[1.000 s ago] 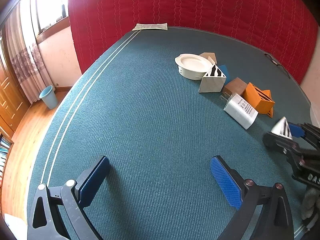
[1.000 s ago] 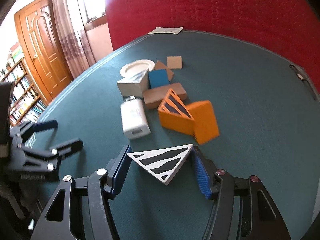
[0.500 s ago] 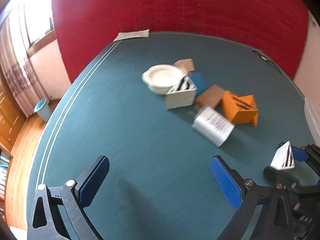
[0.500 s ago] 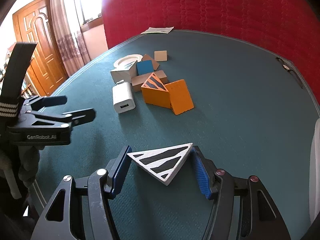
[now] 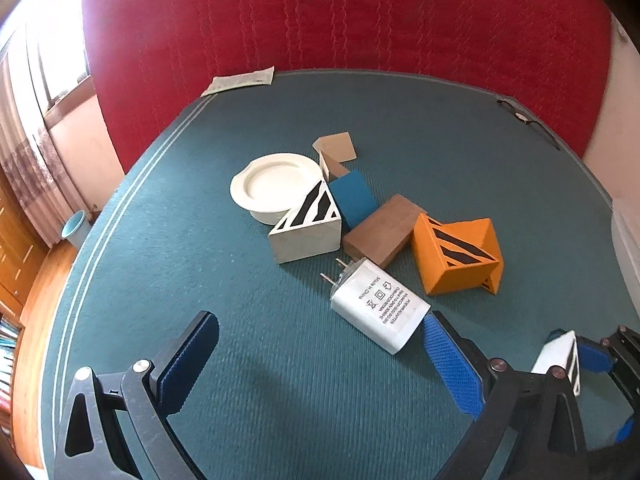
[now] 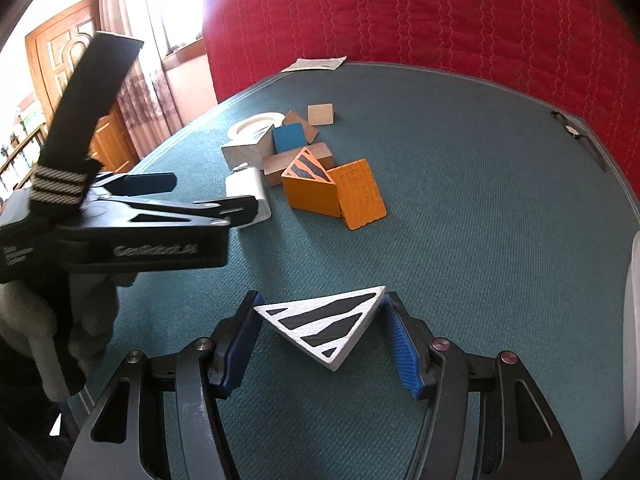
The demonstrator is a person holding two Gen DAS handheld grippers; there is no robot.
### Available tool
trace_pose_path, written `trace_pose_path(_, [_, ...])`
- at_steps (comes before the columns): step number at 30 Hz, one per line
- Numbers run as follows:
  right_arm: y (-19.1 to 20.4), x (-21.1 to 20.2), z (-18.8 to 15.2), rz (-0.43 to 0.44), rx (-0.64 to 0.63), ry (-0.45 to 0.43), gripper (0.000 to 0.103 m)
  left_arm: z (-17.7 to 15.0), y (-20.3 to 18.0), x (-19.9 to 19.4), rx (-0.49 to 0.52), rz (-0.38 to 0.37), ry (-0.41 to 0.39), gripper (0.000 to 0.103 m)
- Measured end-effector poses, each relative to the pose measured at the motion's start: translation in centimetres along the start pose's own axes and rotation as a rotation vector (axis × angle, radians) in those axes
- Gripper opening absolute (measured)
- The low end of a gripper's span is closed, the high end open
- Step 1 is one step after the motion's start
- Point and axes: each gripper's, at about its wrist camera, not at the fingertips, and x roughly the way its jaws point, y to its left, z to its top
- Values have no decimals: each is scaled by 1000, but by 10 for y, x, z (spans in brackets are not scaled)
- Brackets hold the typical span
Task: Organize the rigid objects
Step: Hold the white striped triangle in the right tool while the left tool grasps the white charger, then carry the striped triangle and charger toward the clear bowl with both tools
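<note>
Blocks and other small rigid things sit clustered on my green table. From the left: a white dish, a white striped wedge, a blue block, a brown block, an orange striped wedge. A white power adapter lies nearest my left gripper, whose jaws stand wide and empty. My right gripper clamps a second white striped wedge.

Blocks, plate on teal bed
</note>
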Motion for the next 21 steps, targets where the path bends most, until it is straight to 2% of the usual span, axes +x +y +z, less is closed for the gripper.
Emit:
trace_pose_path(13, [-1, 0, -1, -2, -2, -1, 62, 7, -6, 13, 25, -28, 17, 101])
trace_pose_path(18, [-1, -1, -1, -5, -3, -1, 62, 5, -13, 10, 66, -68, -3, 79])
trace_pose_path(20, [-1, -1, 0, -5, -1, -1, 62, 3, -17, 7, 89, -81, -18, 65])
trace_pose_path(21, [-1, -1, 0, -5, -1, -1, 62, 2, -19, 5, 100, -83, -27, 64])
